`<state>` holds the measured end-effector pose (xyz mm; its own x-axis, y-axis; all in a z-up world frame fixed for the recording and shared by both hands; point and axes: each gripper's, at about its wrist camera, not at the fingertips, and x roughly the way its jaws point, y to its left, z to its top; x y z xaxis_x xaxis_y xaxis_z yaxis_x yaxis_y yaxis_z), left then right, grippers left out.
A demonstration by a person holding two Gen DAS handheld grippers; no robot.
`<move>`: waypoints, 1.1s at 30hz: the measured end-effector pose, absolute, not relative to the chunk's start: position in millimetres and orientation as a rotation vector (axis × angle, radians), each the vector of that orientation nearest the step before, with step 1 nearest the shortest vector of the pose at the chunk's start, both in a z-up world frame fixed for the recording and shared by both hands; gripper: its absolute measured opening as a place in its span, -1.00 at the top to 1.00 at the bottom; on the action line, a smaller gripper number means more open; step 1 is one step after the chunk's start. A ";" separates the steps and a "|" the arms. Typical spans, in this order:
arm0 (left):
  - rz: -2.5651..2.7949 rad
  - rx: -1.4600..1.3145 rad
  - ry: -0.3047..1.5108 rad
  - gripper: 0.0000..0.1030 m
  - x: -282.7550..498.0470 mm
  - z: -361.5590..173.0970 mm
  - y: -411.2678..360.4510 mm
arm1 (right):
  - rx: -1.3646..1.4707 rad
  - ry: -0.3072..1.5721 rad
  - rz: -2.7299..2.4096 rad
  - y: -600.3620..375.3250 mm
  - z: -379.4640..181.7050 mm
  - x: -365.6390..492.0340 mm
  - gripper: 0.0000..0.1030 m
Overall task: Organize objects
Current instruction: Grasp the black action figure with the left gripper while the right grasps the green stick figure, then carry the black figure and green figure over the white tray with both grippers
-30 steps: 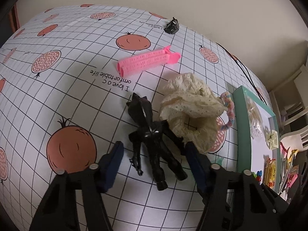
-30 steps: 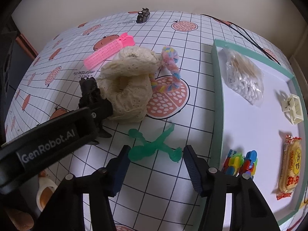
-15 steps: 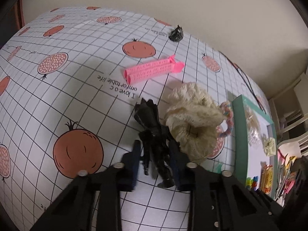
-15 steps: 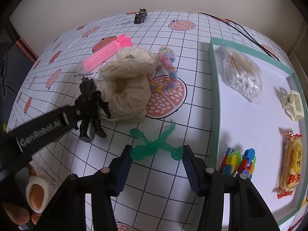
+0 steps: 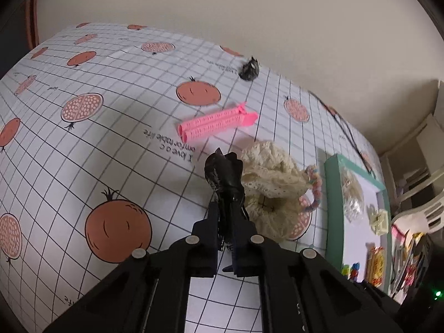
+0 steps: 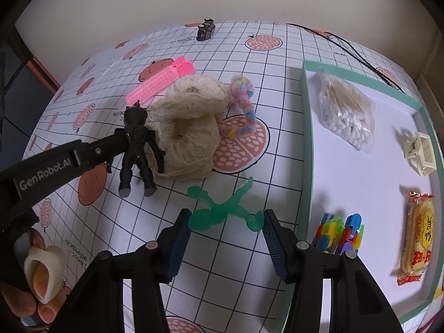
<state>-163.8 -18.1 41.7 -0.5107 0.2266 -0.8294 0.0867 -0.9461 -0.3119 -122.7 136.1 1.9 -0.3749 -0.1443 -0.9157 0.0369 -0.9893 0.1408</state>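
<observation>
My left gripper (image 5: 226,230) is shut on a black toy figure (image 5: 224,174) at the waist. In the right wrist view the black figure (image 6: 137,144) hangs upright beside a cream lace scrunchie (image 6: 188,127), feet just above the tablecloth. My right gripper (image 6: 226,219) is open and low over the table. A translucent green toy figure (image 6: 222,208) lies flat between its fingers, touching neither pad. To the right sits a white tray with a green rim (image 6: 305,138).
The tray holds a bag of cotton swabs (image 6: 344,111), a cream hair claw (image 6: 419,152), a snack packet (image 6: 419,238) and colourful clips (image 6: 338,233). A pink hair roller (image 6: 161,83), a pastel braided ring (image 6: 244,102), a small black toy (image 6: 206,29) and a cable (image 6: 347,47) lie beyond. A hand (image 6: 41,277) is at lower left.
My left gripper closed on the lying black figure and raised it upright off the table. My right gripper stayed open around the green figure, barely moving.
</observation>
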 end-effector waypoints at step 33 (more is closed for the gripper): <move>2.590 -1.151 -0.606 0.86 -140.2 99.1 16.8 | 1.482 -0.305 -2.786 213.9 51.4 -109.1 -0.06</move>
